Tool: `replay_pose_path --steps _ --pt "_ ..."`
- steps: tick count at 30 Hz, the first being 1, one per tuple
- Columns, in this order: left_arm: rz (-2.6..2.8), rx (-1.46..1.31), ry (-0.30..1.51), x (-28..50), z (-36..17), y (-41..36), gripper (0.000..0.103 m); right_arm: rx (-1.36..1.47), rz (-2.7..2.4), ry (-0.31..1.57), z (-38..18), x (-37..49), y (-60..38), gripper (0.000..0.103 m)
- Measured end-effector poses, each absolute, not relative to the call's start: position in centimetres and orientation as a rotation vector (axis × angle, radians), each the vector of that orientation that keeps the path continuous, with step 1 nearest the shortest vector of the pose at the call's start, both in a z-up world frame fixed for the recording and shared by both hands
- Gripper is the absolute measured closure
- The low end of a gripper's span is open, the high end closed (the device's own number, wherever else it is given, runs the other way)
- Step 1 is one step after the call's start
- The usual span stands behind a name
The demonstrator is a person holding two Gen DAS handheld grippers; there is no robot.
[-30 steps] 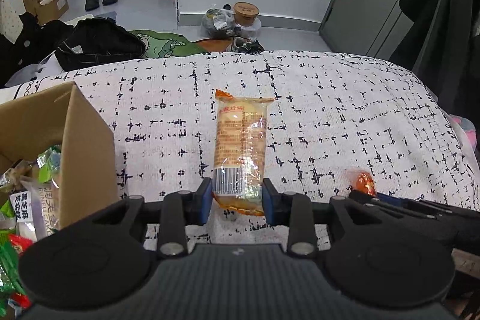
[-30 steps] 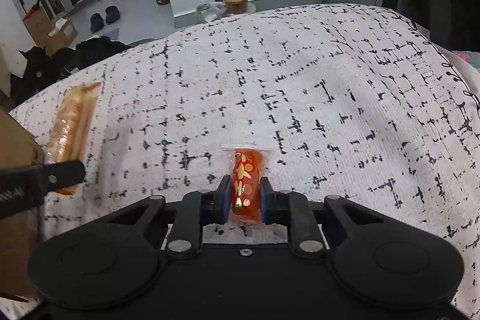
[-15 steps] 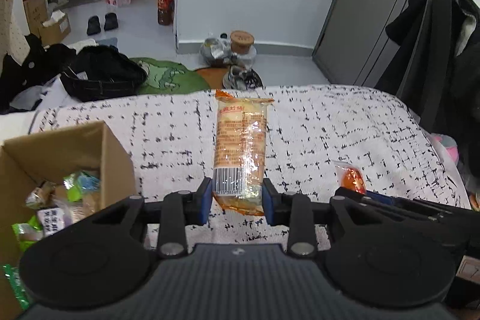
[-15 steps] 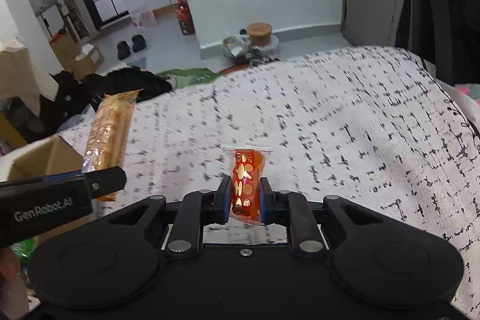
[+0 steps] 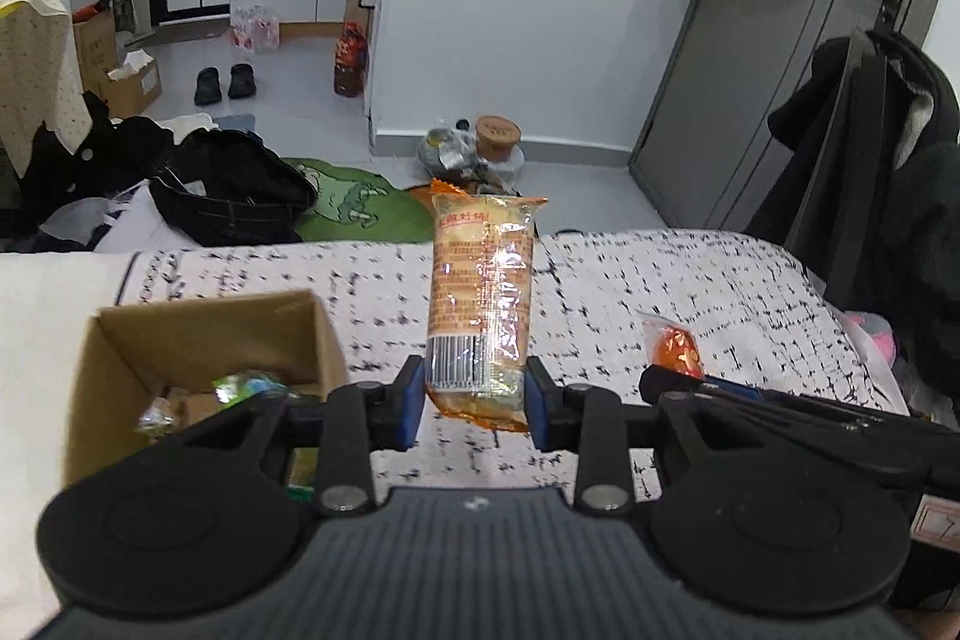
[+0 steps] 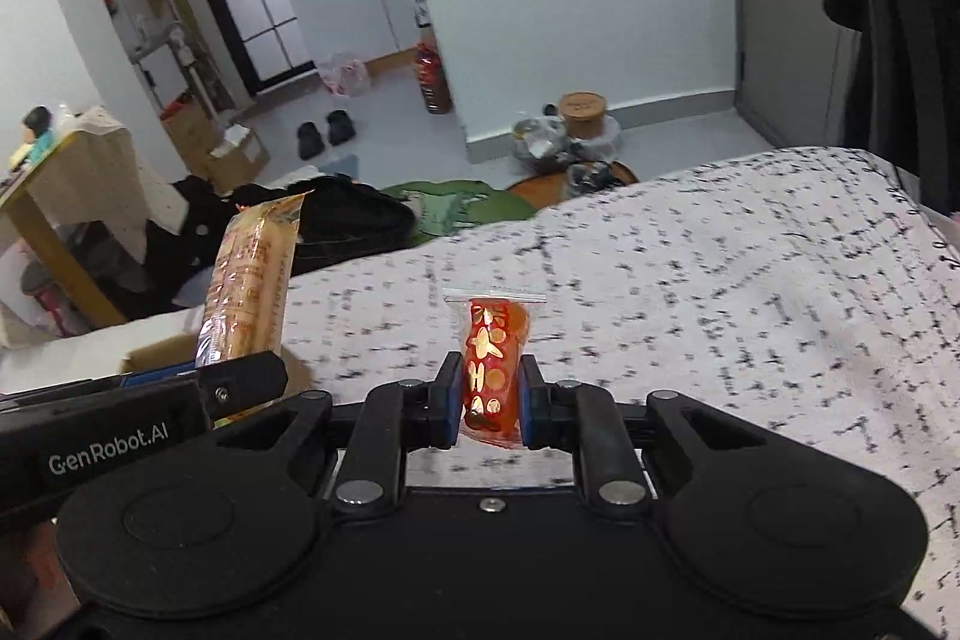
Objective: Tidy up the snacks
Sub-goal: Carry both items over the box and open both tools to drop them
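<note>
Both snacks lifted, box to our left

Left gripper (image 5: 474, 403) clamps the long orange packet (image 5: 480, 304), pointing twelve o'clock; cardboard box (image 5: 198, 340) at nine. Right gripper (image 6: 489, 409) pinches the small red packet (image 6: 492, 370) over the bed (image 6: 750, 292)

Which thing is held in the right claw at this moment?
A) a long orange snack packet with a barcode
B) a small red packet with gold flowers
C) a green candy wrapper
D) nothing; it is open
B: in the right wrist view the right claw is shut on the small red packet.
</note>
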State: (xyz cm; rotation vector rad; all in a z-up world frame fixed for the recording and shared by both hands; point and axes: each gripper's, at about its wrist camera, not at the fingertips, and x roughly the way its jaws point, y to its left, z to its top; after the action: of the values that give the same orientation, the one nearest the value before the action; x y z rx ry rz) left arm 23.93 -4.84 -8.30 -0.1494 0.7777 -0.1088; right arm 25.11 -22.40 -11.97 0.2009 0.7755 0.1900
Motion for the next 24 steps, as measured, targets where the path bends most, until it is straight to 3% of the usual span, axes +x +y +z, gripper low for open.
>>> replay_pose_path --steps 14,24 --pt "0.019 -0.204 0.774 22.6 -7.9 3.1 0.07 0.2 0.33 0.763 -10.5 23.8 -16.5 0.085" --pt "0.072 -0.227 0.853 22.7 -10.4 7.0 0.07 0.196 0.379 0.785 -11.1 23.0 -13.5 0.085"
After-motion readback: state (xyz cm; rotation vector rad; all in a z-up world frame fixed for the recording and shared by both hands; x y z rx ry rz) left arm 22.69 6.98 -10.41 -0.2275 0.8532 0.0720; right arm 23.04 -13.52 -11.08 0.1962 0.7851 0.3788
